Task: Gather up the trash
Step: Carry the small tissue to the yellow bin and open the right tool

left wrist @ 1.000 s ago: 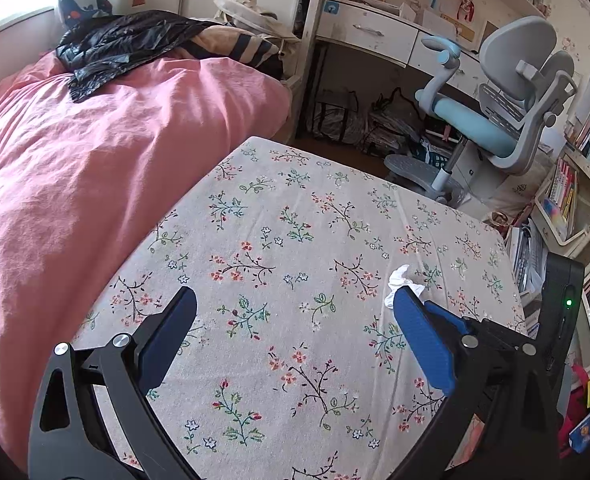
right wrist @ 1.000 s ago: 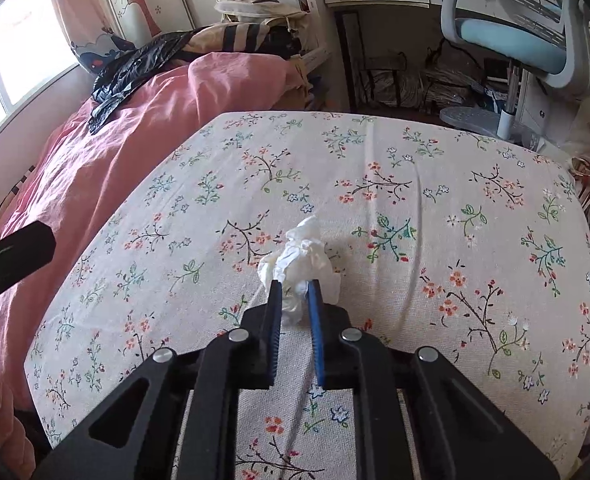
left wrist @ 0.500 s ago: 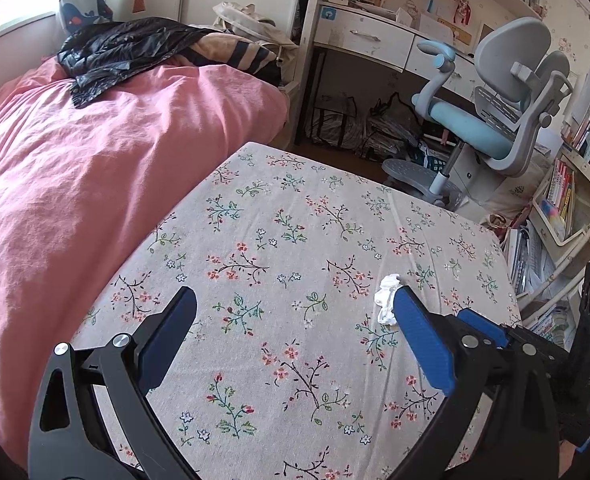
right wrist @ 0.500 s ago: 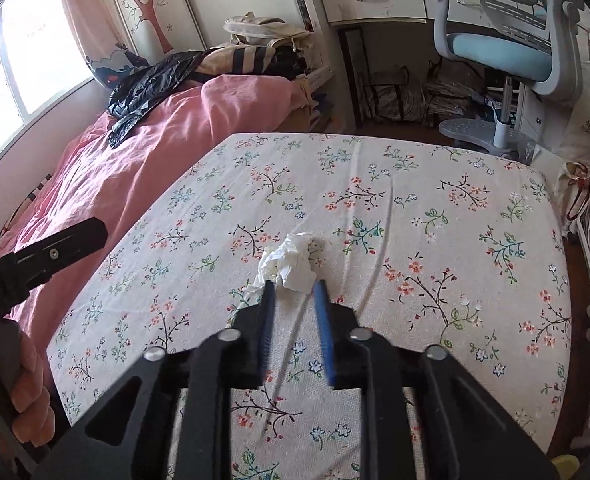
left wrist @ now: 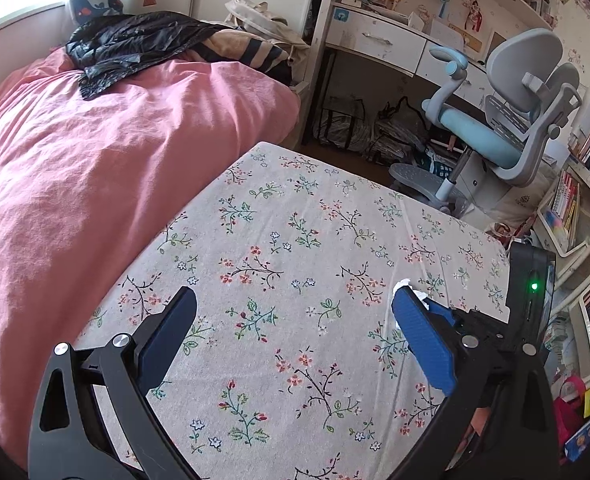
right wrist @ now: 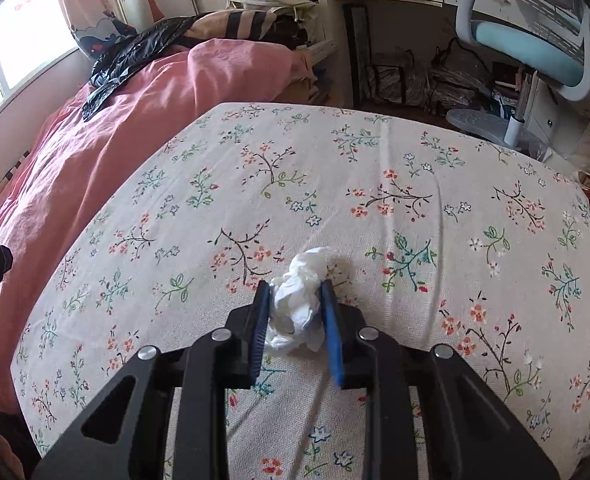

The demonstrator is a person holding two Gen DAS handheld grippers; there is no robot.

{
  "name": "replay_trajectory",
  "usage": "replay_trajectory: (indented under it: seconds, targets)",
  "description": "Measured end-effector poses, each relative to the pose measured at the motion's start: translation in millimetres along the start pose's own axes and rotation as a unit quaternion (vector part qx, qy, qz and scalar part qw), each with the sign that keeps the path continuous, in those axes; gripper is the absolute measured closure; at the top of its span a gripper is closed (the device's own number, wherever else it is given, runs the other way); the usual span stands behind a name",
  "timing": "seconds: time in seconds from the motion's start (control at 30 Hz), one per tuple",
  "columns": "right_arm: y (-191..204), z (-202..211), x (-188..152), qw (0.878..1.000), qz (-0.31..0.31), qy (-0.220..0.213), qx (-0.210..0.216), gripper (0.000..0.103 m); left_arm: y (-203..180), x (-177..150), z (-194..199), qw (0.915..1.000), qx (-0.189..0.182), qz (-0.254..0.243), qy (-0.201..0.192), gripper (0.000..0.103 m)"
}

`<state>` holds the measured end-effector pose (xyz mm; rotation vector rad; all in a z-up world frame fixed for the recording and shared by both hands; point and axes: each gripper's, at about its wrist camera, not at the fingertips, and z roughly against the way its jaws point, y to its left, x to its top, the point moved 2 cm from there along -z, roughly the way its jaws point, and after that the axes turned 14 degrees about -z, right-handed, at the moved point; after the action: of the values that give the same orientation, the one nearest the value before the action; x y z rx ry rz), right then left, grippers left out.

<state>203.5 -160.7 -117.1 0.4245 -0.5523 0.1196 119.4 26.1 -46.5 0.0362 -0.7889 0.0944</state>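
Note:
A crumpled white tissue lies on the floral-cloth table. My right gripper has it between its blue pads; the jaws are closing and both pads touch the paper. In the left wrist view only a scrap of the tissue shows behind my left gripper's right finger, with the right tool's black housing beside it. My left gripper hangs wide open over the cloth with nothing between its fingers. A black trash bag lies spread at the far end of the pink bed.
The pink bed borders the table on the left. Beyond the table's far edge stand a grey-and-blue desk chair and a white desk with bags underneath. Bookshelves crowd the right side.
The right gripper drew back from the tissue and opened a little, then came forward again; the tissue now sits deeper between its pads. The left gripper stayed still and open.

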Motion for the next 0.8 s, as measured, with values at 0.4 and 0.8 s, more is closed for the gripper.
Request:
replay_trajectory:
  seconds: [0.4,0.8]
  targets:
    - [-47,124,-16,0.998,-0.016,-0.057,-0.026,0.079,-36,-7,16,0.9985,-0.01,-0.053,-0.008,0.008]
    - [-188,219,-99,0.976,-0.097,-0.04,-0.193,0.079,-100,-36,50,0.9922,-0.052,-0.113,-0.016,0.008]
